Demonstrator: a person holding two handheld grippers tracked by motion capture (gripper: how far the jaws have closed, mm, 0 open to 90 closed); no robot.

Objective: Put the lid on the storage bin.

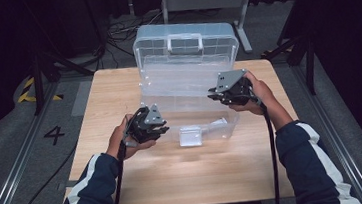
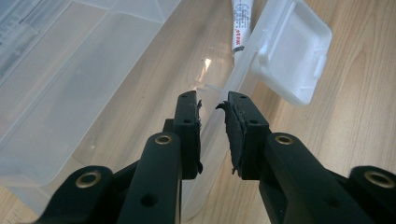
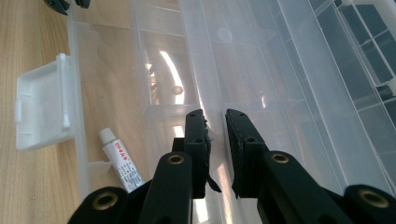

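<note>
- Clear plastic box (image 1: pixel 188 89) was stood open mid-desk (image 1: pixel 126 182), lid (image 1: pixel 186 43) raised at the far side; white latch (image 1: pixel 191 136) was hung off the front wall onto the wood; small white tube (image 3: pixel 122 165) was lain inside at the front wall, just behind the latch.
- Left claw (image 2: pixel 212 133) was held narrowly spread astride the thin front wall (image 2: pixel 219 121), one jaw on each side; whether the pads pressed it could not be told; nothing was gripped.
- Right claw (image 3: pixel 215 149) was held over a clear ridge inside the box, at the right end; jaws nearly pressed together with a slit left; contact could not be told.
- Judged step: box being steadied or readied for closing, grip not yet made.
- To be done well: wall should be seated deep between the pads before squeezing; squeeze should be kept light, since thin clear plastic is judged to flex and slip.
- Tube and latch should be kept clear of both claws.
</note>
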